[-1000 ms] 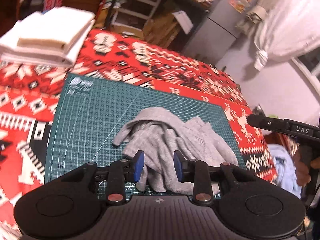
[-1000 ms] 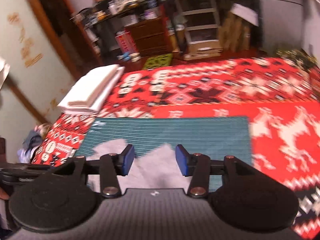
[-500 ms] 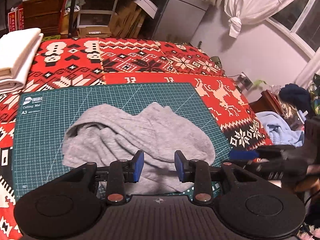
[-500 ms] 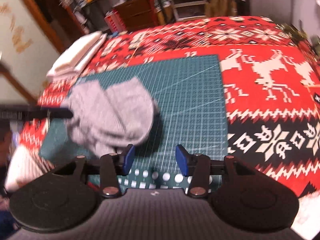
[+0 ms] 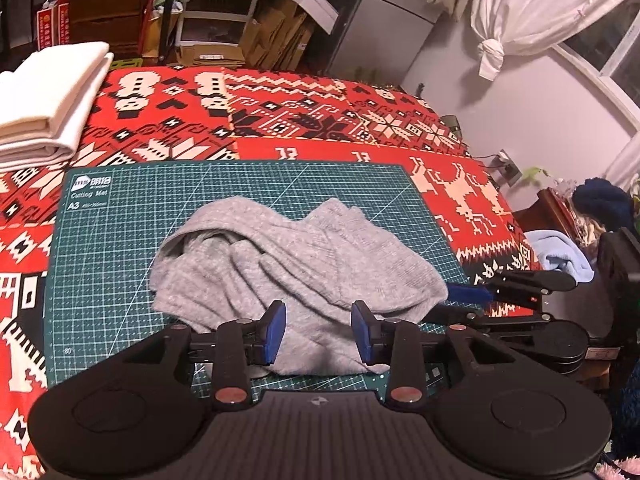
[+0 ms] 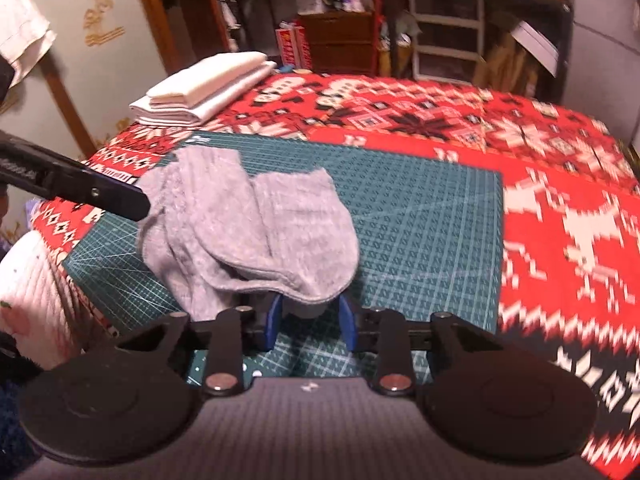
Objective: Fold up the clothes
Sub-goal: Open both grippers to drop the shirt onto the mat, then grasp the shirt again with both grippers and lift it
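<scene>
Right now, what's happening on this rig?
A person is working a crumpled grey knit garment lying on a green A3 cutting mat, over a red patterned blanket. The right gripper has come in at the garment's near edge, with cloth hanging between its open blue fingers. The left gripper is open just above the garment's near side, gripping nothing. No fold is made yet. A stack of folded white cloth sits at the blanket's far left corner.

The right gripper (image 6: 307, 322) sits with its blue pads spread around the near edge of the crumpled grey garment (image 6: 256, 224) on the green cutting mat (image 6: 420, 220).
</scene>
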### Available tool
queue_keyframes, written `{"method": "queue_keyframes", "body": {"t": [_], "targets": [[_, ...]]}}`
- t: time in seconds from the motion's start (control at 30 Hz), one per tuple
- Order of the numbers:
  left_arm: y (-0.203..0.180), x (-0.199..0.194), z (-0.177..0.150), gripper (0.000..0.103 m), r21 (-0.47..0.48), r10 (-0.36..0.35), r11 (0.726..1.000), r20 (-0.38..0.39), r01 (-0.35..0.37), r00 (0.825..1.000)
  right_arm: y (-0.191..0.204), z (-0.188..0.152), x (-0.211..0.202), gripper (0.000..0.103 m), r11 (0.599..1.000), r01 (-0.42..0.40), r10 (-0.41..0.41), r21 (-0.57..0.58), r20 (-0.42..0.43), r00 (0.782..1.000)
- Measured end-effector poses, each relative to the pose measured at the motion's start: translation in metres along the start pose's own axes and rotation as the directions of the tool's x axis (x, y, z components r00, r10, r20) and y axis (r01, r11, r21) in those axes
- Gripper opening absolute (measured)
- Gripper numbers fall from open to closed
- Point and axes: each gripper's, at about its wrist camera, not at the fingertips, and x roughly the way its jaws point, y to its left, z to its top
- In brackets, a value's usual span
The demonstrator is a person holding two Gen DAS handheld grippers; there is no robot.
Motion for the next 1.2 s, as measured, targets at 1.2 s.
{"method": "queue_keyframes", "body": {"t": [1.2], "targets": [[-0.062, -0.002, 0.048, 0.014, 0.568, -0.014, 0.822, 0.092, -0.041, 0.996, 0.047, 0.129, -0.023, 0.009, 0.964, -0.122, 0.11, -0.237, -0.061, 0.992]]}}
